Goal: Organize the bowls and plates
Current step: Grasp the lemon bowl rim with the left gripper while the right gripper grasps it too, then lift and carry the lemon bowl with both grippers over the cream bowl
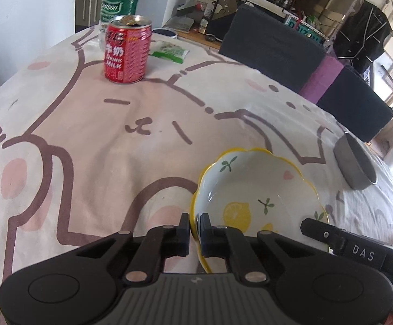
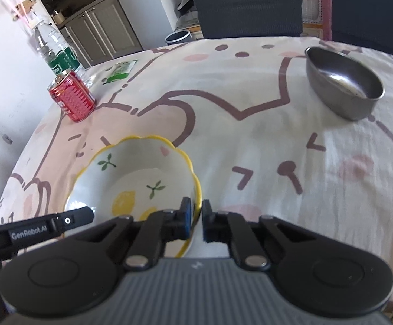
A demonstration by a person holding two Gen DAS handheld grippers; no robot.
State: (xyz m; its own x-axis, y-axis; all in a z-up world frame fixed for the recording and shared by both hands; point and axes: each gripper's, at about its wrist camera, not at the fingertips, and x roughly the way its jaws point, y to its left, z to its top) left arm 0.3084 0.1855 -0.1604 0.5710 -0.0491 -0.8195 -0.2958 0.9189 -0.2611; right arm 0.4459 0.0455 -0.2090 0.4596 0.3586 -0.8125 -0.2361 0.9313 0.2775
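Both grippers are clamped on the lemon bowl: the left gripper pinches its left rim, the right gripper its right rim. Lifting evenly should keep it level toward the steel bowl, far right of it. Beyond it, a red can reads "DRINK MILK".

The red can reads "DRINK MILK" in white under Chinese characters. The right gripper, seen from the left wrist, bears "DAS"; the left gripper, seen from the right wrist, bears "GenRobot.AI". The water bottle's green label is only partly legible.
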